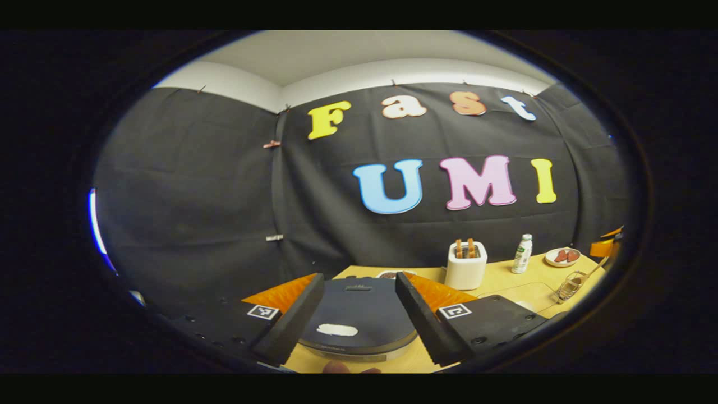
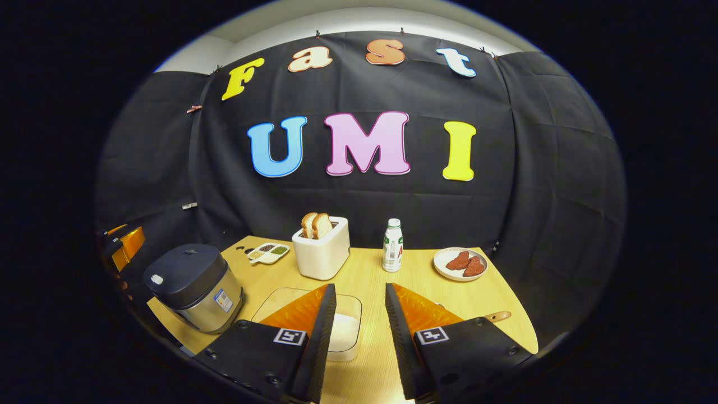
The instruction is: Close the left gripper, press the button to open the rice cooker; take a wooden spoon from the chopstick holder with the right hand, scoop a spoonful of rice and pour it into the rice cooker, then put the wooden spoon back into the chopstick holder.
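Hovering spread, left gripper (image 1: 359,314) frames the closed rice cooker (image 1: 359,314); right gripper (image 2: 360,331), also spread, over rice container (image 2: 343,331), 1 wooden spoon (image 2: 498,316) rightward.

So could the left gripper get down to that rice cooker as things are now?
Probably yes. The left gripper hangs right over the closed rice cooker, whose dark lid shows between its open fingers with nothing in between. The toaster and bottle stand farther back on the table, out of its way.

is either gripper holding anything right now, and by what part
Nothing is held. The left gripper and right gripper are both open and empty.
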Motion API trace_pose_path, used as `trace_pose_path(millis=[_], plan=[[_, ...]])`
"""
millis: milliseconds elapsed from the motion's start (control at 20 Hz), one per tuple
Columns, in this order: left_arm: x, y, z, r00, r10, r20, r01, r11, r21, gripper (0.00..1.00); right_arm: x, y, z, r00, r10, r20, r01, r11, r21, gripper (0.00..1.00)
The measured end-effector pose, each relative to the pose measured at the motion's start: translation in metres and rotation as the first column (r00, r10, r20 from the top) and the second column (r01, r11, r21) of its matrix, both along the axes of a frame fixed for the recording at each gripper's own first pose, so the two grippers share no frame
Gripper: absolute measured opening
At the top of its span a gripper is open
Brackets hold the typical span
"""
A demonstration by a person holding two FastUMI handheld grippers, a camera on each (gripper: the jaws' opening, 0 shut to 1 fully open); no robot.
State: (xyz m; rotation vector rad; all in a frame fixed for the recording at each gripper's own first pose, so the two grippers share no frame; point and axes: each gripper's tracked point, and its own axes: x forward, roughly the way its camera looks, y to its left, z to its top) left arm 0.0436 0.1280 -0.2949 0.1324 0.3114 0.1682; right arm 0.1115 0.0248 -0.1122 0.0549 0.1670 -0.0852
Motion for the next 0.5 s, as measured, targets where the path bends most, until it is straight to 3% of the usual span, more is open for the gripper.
trace_pose_path(millis=[200,250,500], plan=[[-0.005,-0.025,0.015,0.999,-0.048,0.013,0.049,0.999,-0.019,0.90,-0.002,-0.002,0.023,0.999,0.000,0.045,0.000,1.000,0.009,0.69],[-0.007,-0.031,0.017,0.998,-0.054,0.016,0.054,0.998,-0.023,0.95,-0.003,-0.004,0.029,0.998,-0.005,0.058,0.005,1.000,0.012,0.73],[-0.016,-0.047,0.026,0.998,-0.067,0.013,0.068,0.997,-0.031,0.96,-0.009,0.002,0.050,0.994,0.016,0.112,-0.014,1.000,-0.016,0.87]])
